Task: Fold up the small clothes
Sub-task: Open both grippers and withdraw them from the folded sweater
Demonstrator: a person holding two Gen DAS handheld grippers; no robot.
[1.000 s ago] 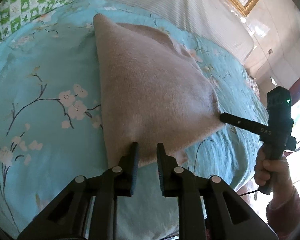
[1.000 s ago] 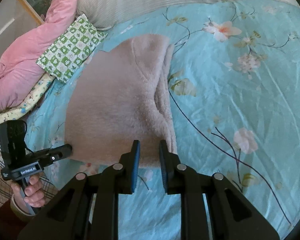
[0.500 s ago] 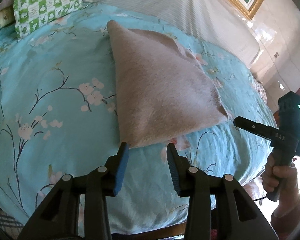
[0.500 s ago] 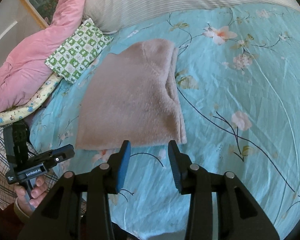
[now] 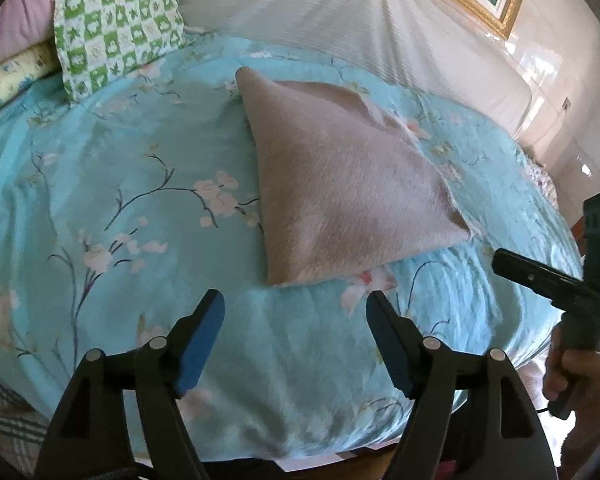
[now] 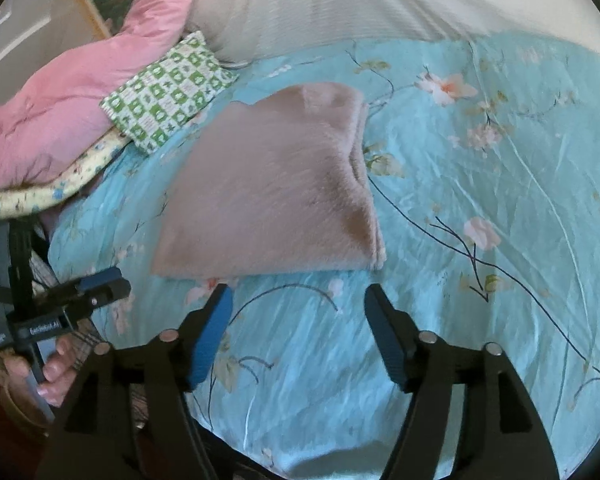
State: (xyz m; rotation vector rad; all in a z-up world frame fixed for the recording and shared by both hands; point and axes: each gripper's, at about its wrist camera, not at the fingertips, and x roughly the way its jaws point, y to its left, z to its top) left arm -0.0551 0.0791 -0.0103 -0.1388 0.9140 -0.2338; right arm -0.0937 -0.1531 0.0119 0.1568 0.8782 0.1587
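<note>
The left gripper (image 5: 296,316) has just been opening; its jaws now stand wide with nothing between them, where a second ago they were pinched on the near edge of the folded beige garment (image 5: 340,188). The right gripper (image 6: 298,312) has likewise spread and let go. Both have drawn back, so the garment lies free on the turquoise floral bedspread (image 5: 120,240), just beyond the fingertips, and looks farther away. A green checked pillow (image 5: 116,40) has come into the left view.
</note>
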